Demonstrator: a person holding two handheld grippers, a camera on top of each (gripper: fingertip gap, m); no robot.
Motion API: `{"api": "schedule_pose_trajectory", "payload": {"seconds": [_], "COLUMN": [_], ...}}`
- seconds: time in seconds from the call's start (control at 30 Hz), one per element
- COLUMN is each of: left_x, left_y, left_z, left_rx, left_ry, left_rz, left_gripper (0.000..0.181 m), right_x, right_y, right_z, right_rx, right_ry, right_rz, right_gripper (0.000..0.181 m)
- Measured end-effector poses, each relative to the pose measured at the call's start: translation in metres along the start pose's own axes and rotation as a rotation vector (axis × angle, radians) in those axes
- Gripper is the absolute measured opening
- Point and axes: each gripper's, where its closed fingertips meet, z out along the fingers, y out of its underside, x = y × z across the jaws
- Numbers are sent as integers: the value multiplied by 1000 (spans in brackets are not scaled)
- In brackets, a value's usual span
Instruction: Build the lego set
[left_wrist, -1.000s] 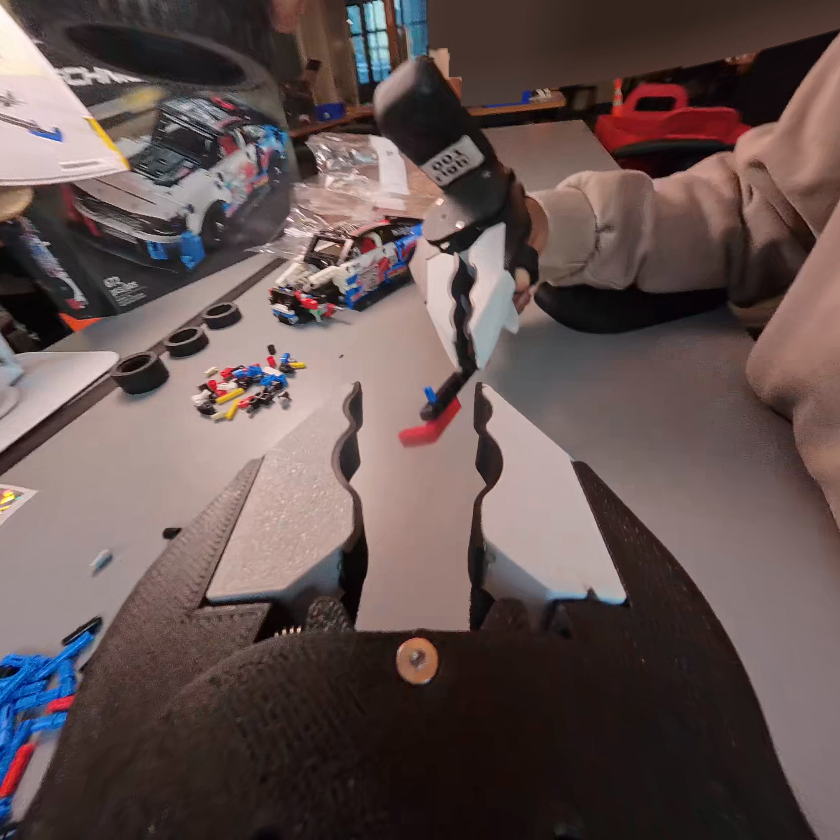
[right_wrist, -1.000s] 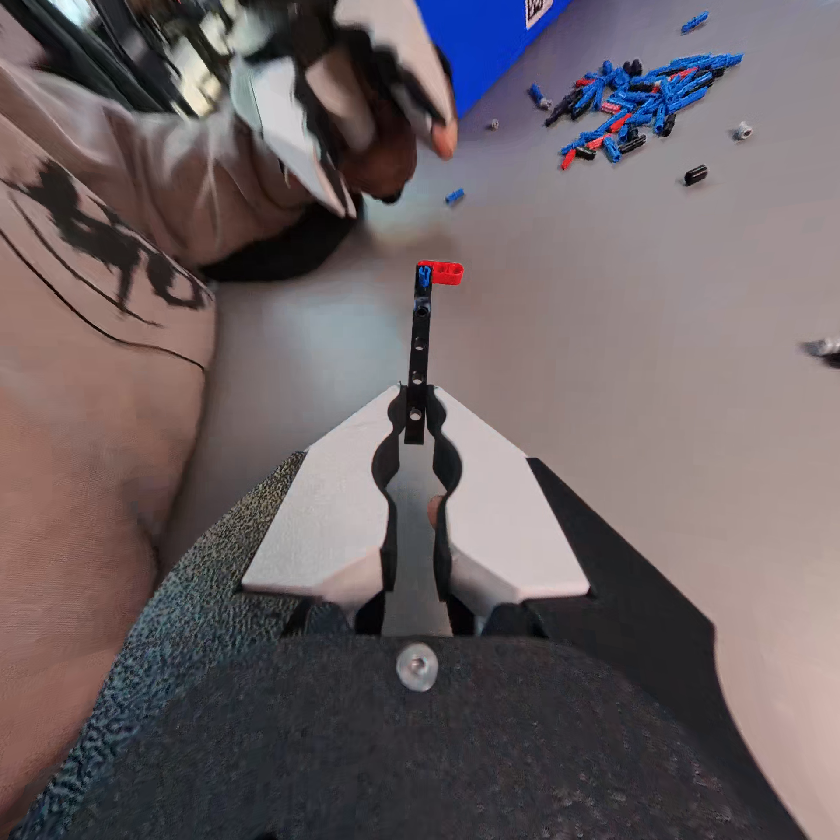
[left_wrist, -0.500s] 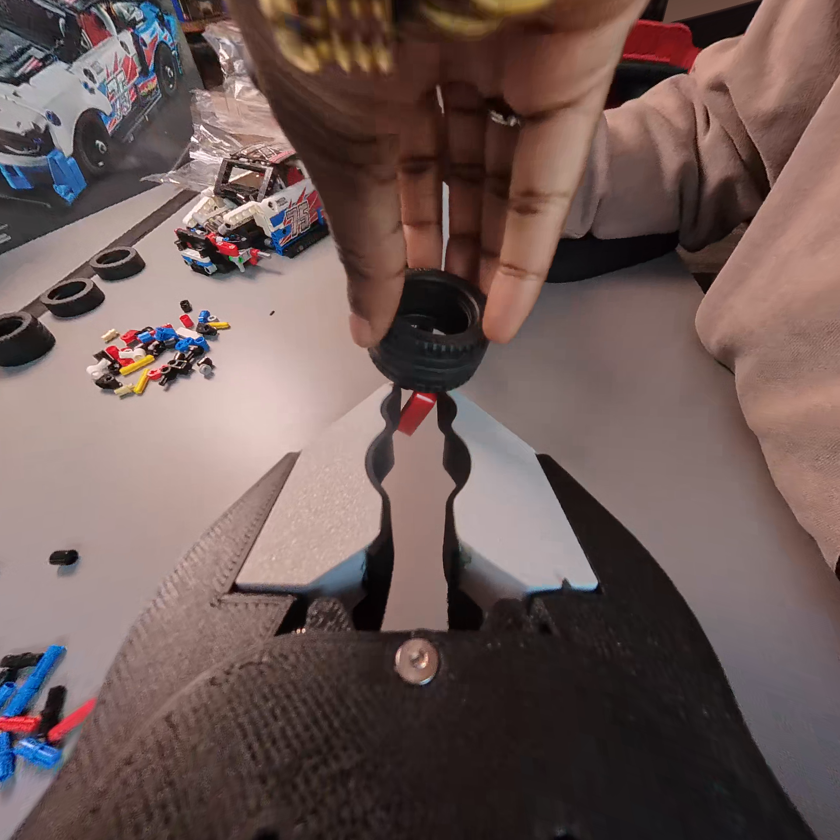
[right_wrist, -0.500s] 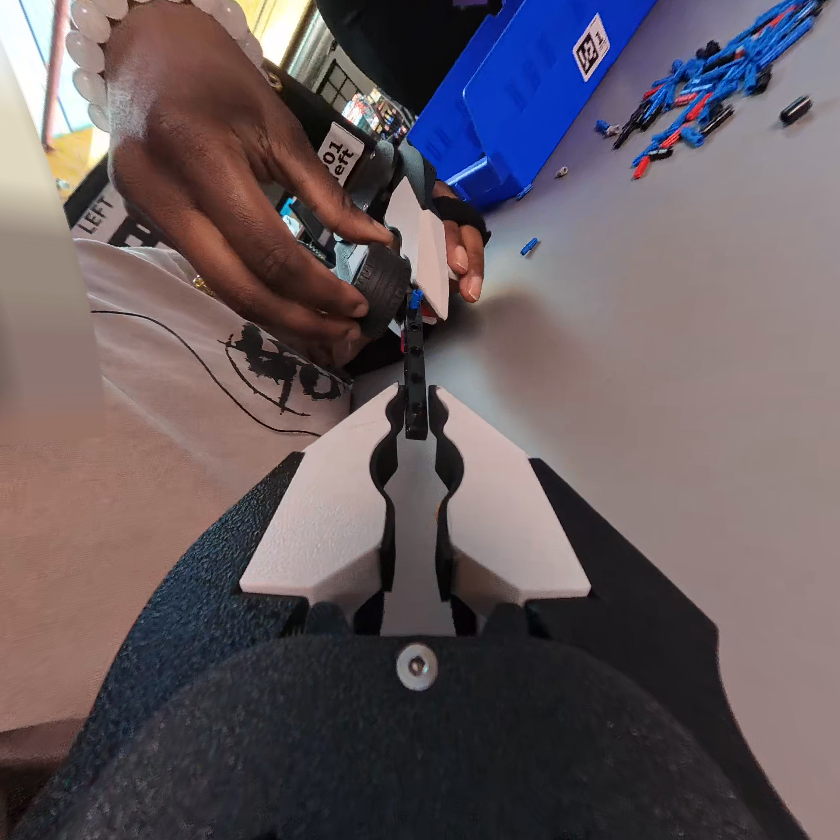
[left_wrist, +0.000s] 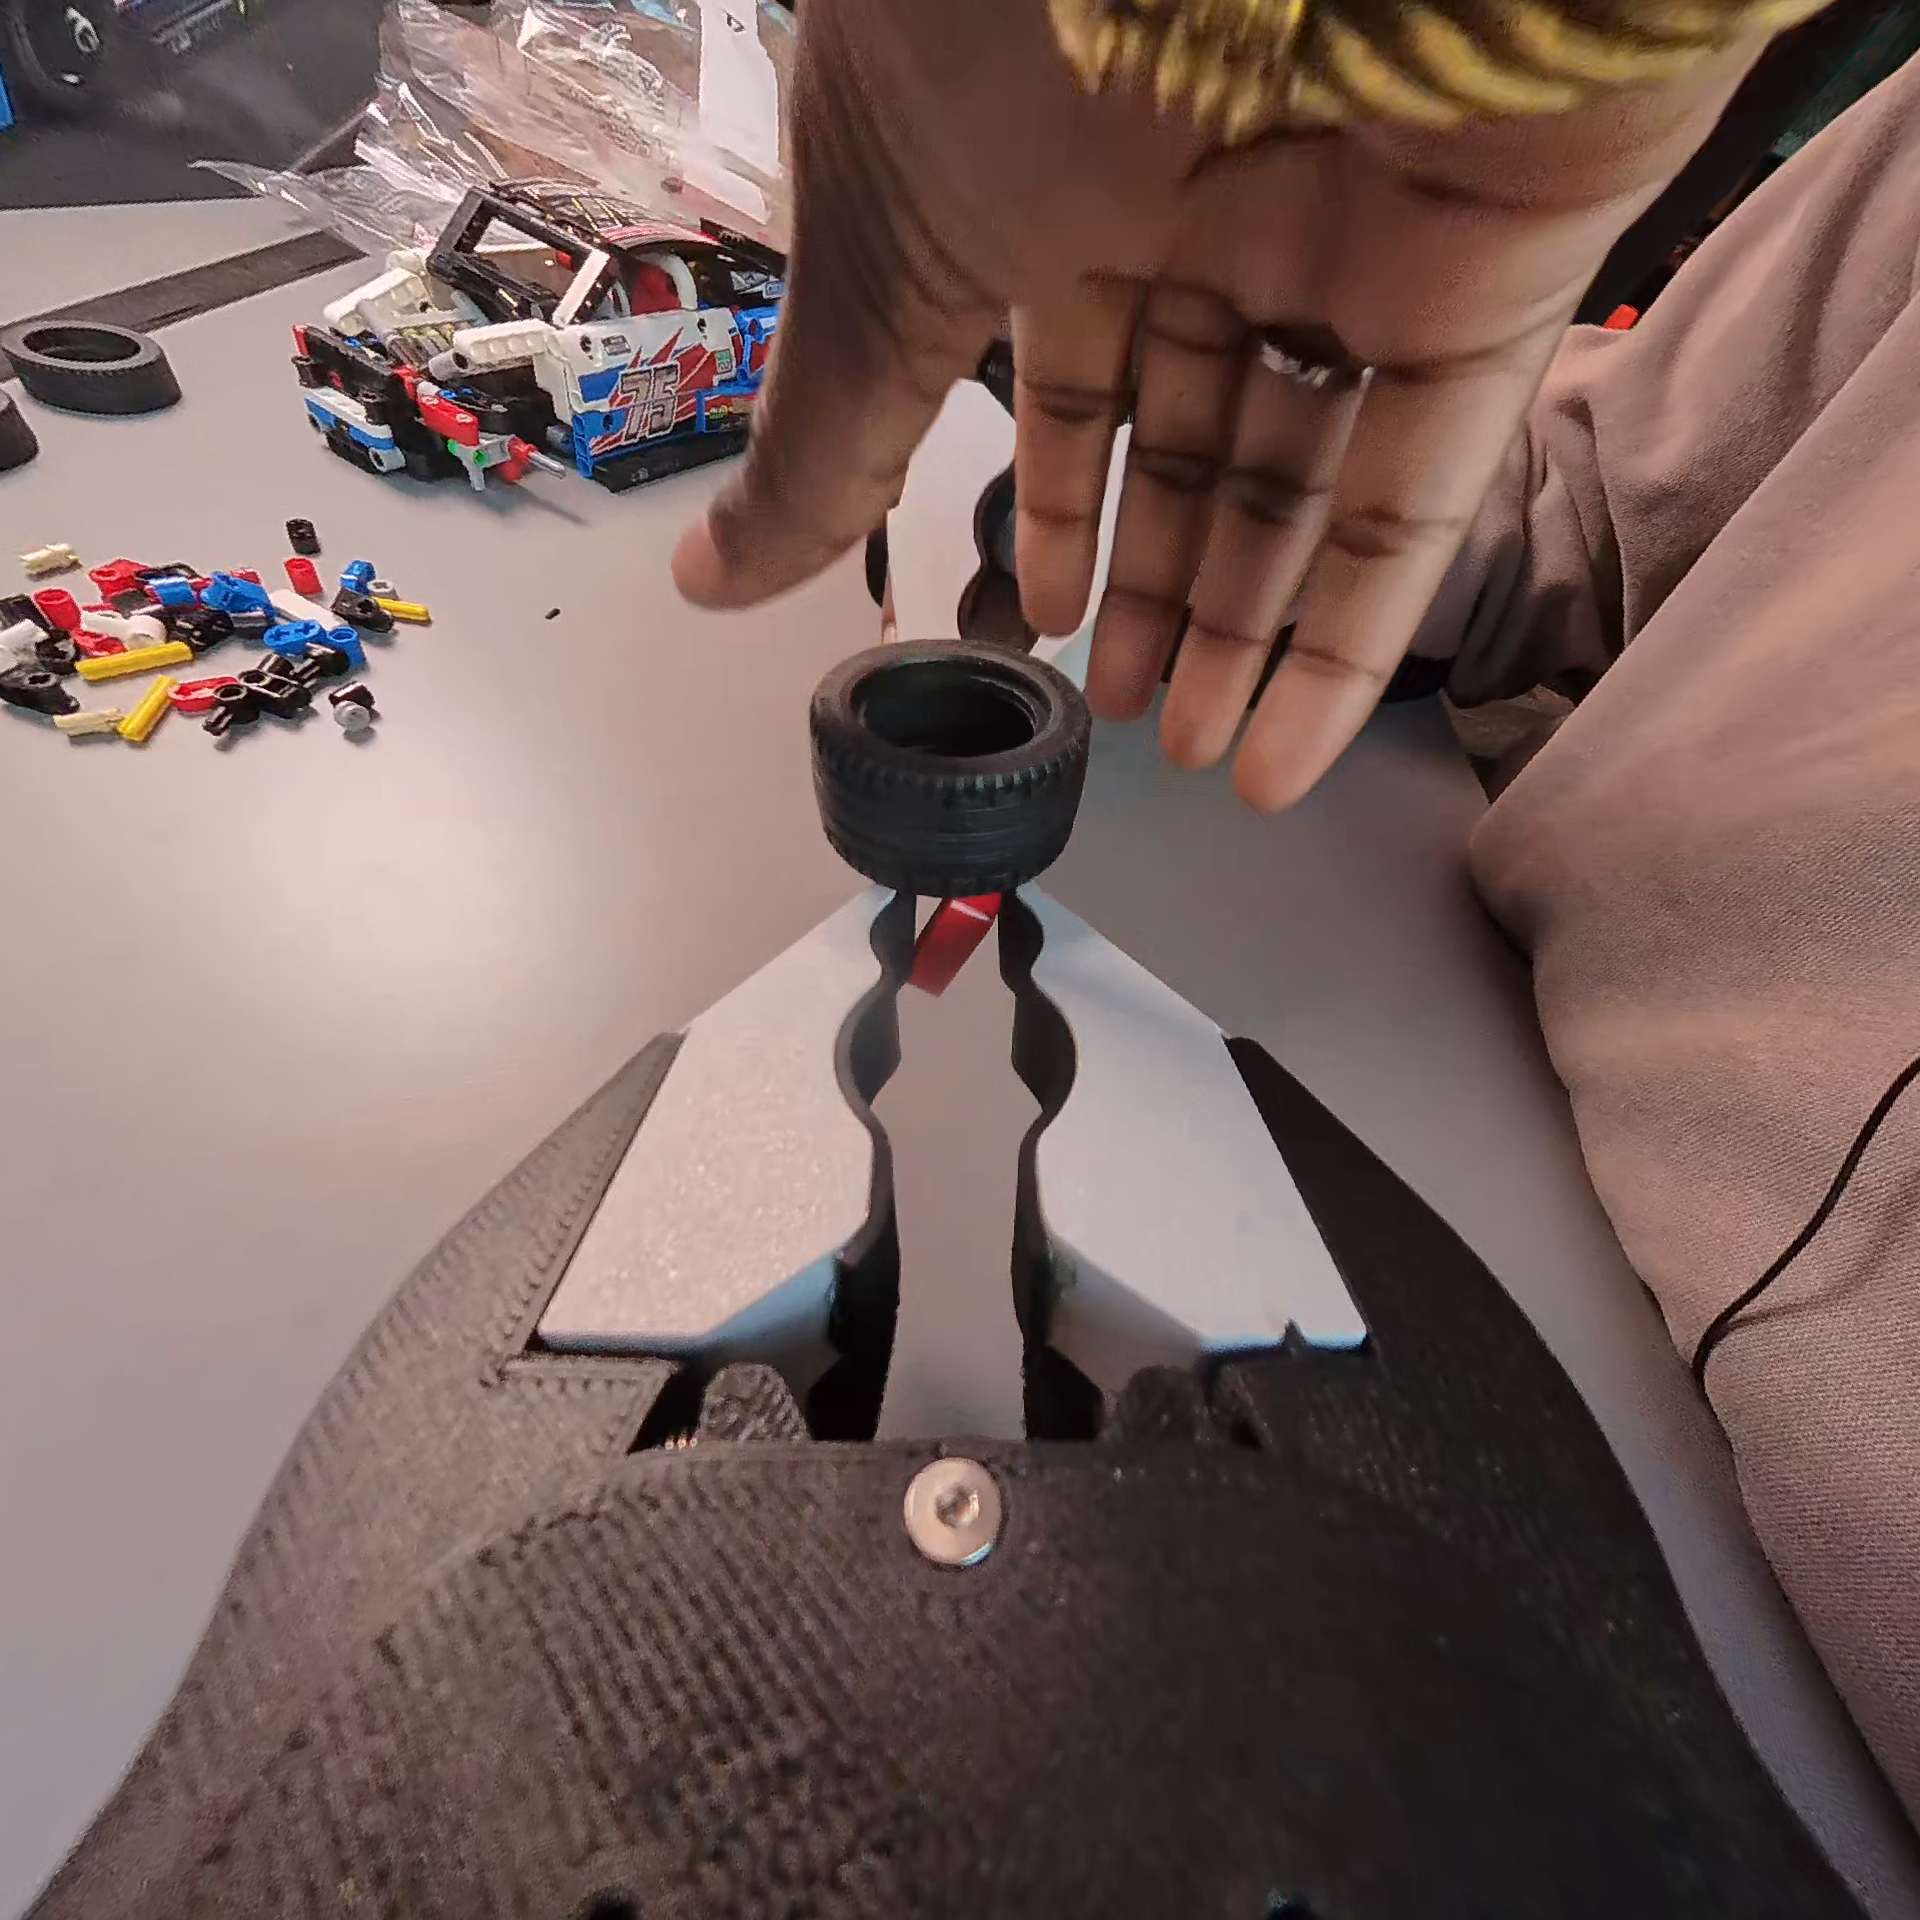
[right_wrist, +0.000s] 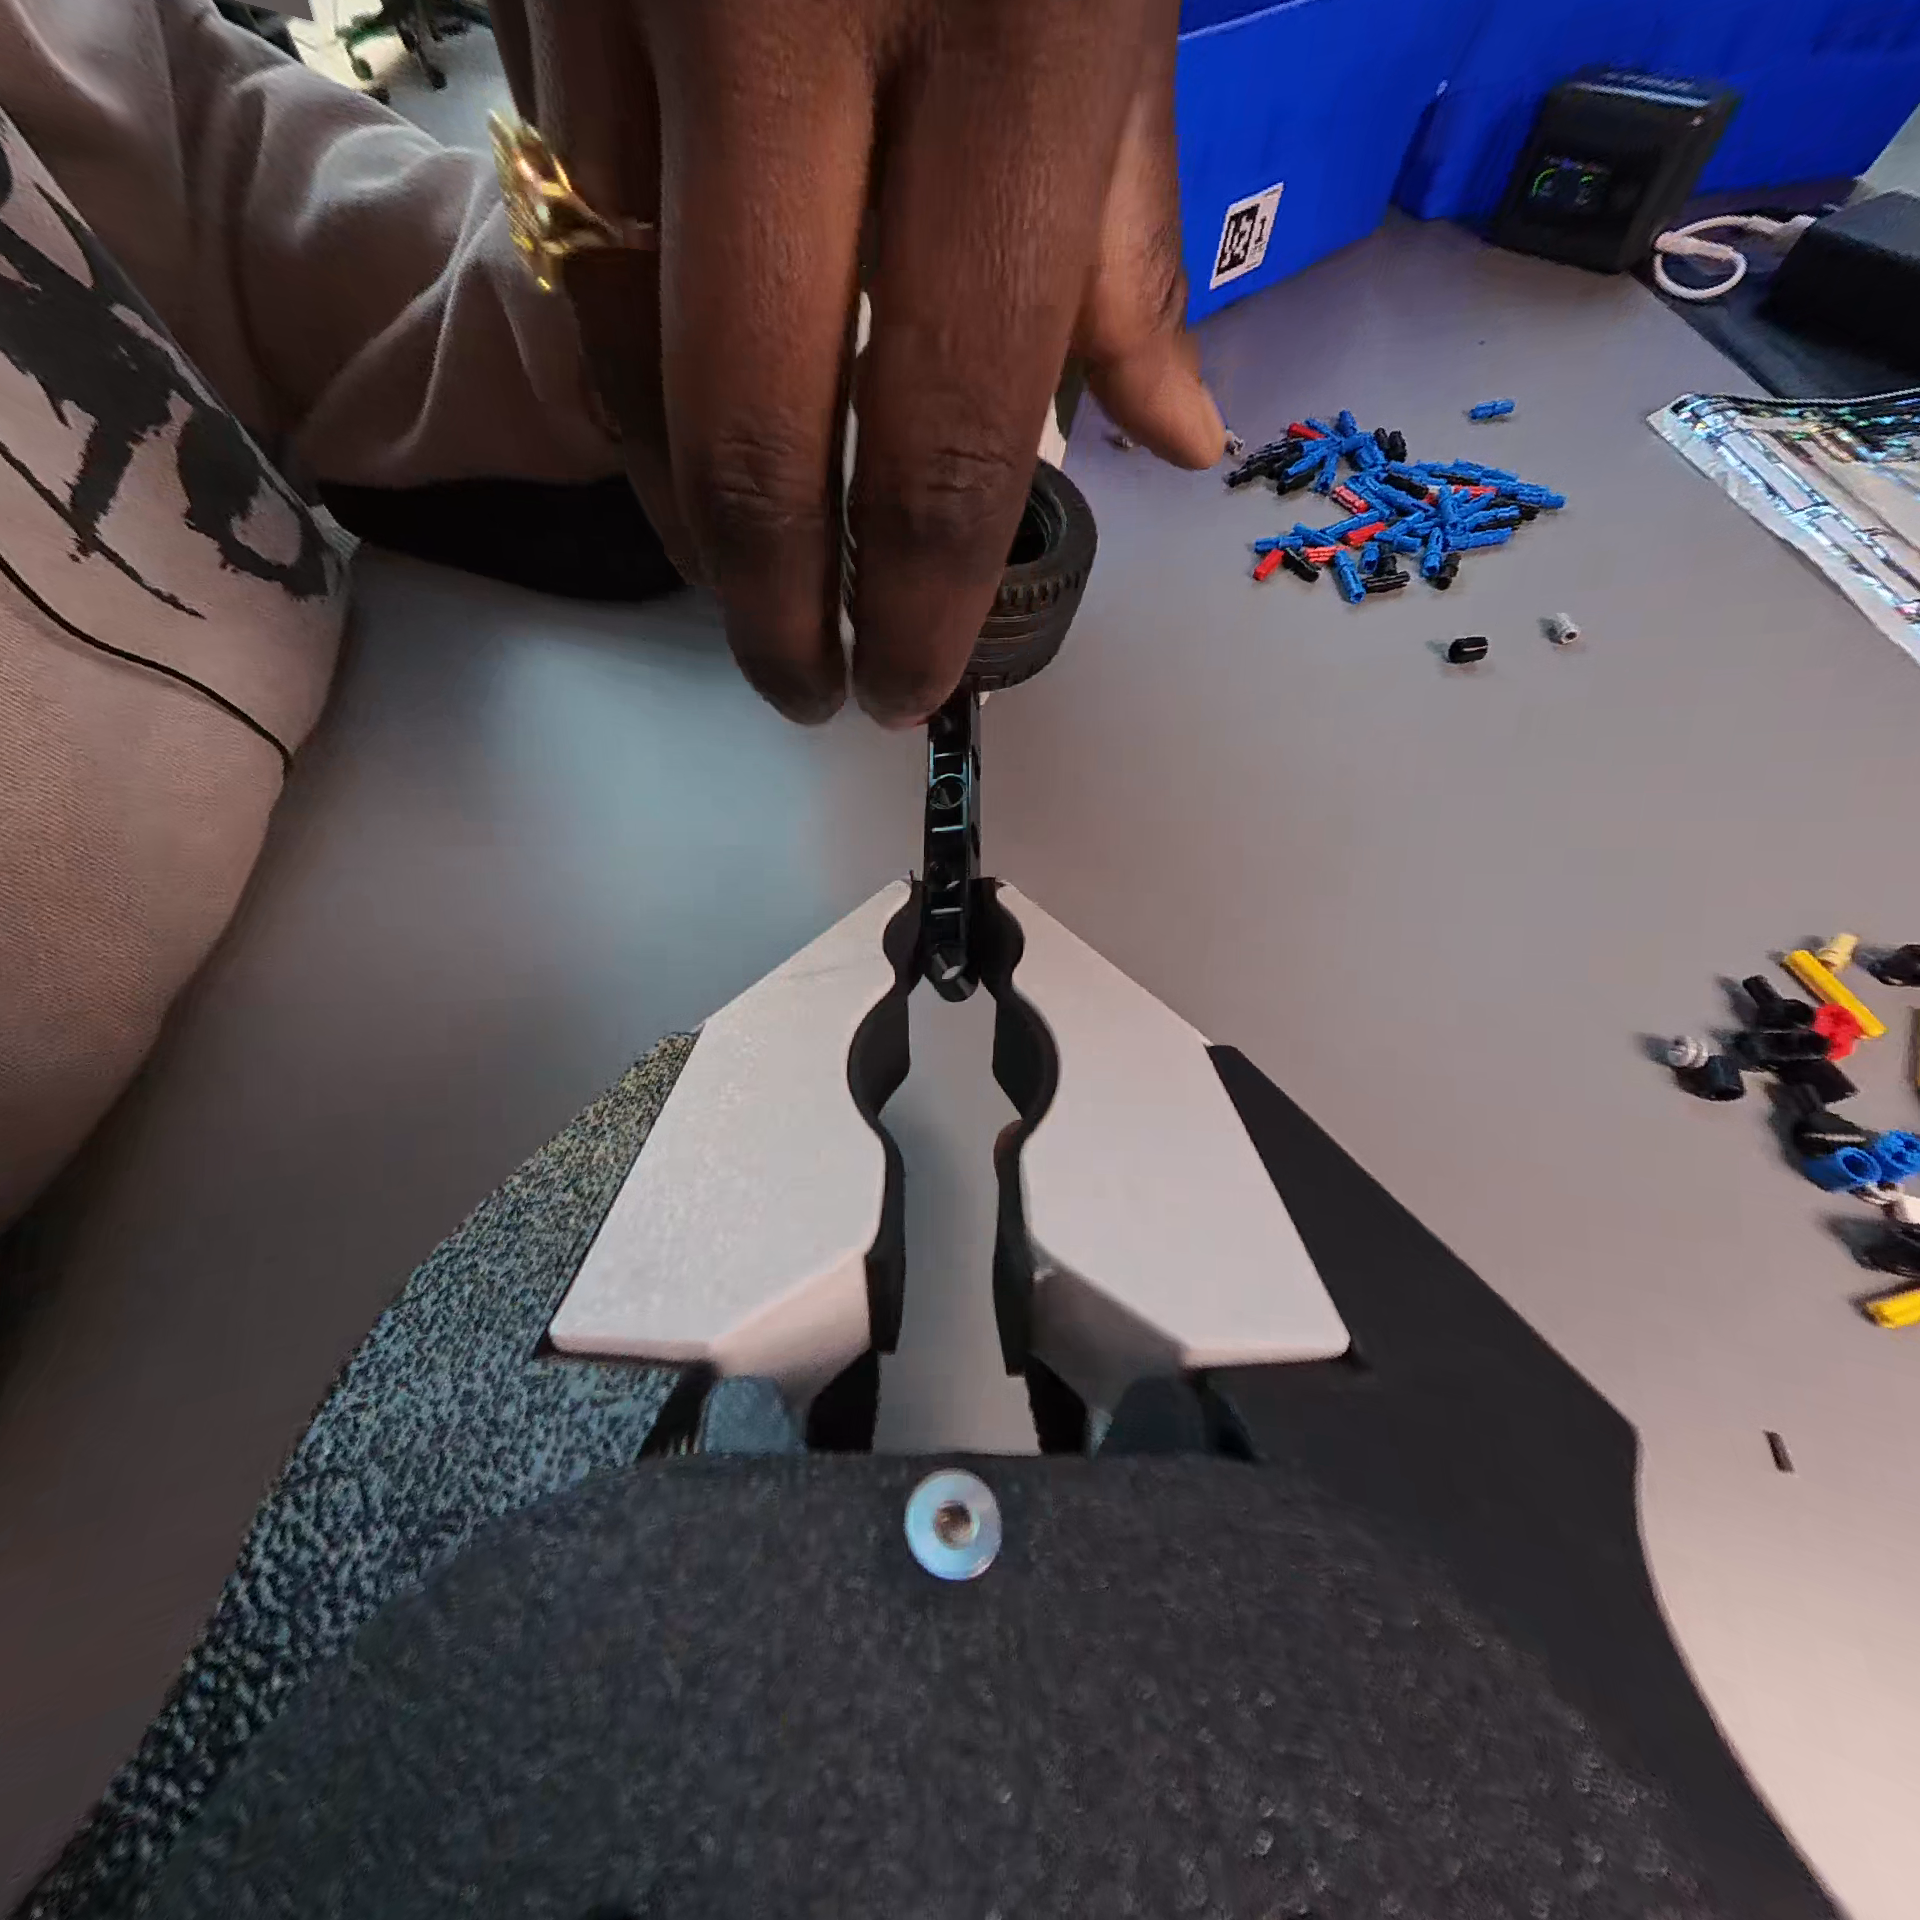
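Observation:
In the left wrist view my left gripper (left_wrist: 951, 906) is shut on a small red piece (left_wrist: 951, 940) at its tips. A black tyre (left_wrist: 951, 774) sits upright on top of that piece. A bare hand (left_wrist: 1195, 436) hovers just above and behind the tyre with its fingers spread. In the right wrist view my right gripper (right_wrist: 951, 896) is shut on a thin black beam (right_wrist: 954, 821) that points forward to the tyre (right_wrist: 1044, 566). The hand (right_wrist: 883, 364) covers most of the tyre there and hides the red piece.
A partly built race car (left_wrist: 540, 343) stands at the back left, with loose tyres (left_wrist: 88, 364) and a pile of small pieces (left_wrist: 197, 644) nearby. The right wrist view shows a blue pin pile (right_wrist: 1392, 509), a blue bin (right_wrist: 1351, 125), a foil sheet (right_wrist: 1818, 488) and more pieces (right_wrist: 1818, 1060). One gripper's finger ends stand about 4 cm off the other's. The partly built race car (left_wrist: 540, 343) sits 25 cm or so from the ends of my right fingers.
My left gripper went from open to shut on the red piece. A hand brought a tyre onto the assembly and has now spread its fingers off it. My right gripper kept hold of the beam.

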Motion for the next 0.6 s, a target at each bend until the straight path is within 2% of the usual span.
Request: {"api": "schedule_pose_trajectory", "payload": {"seconds": [0.47, 0.6], "left_x": [1, 1], "left_y": [-7, -11], "left_z": [-2, -4], "left_rx": [44, 70], "left_ry": [-15, 7], "left_rz": [58, 10], "left_gripper": [14, 14], "right_x": [-1, -1], "right_y": [-10, -12], "right_z": [-5, -6], "right_rx": [49, 64], "right_ry": [14, 18], "right_rz": [-41, -46], "right_gripper": [7, 7]}}
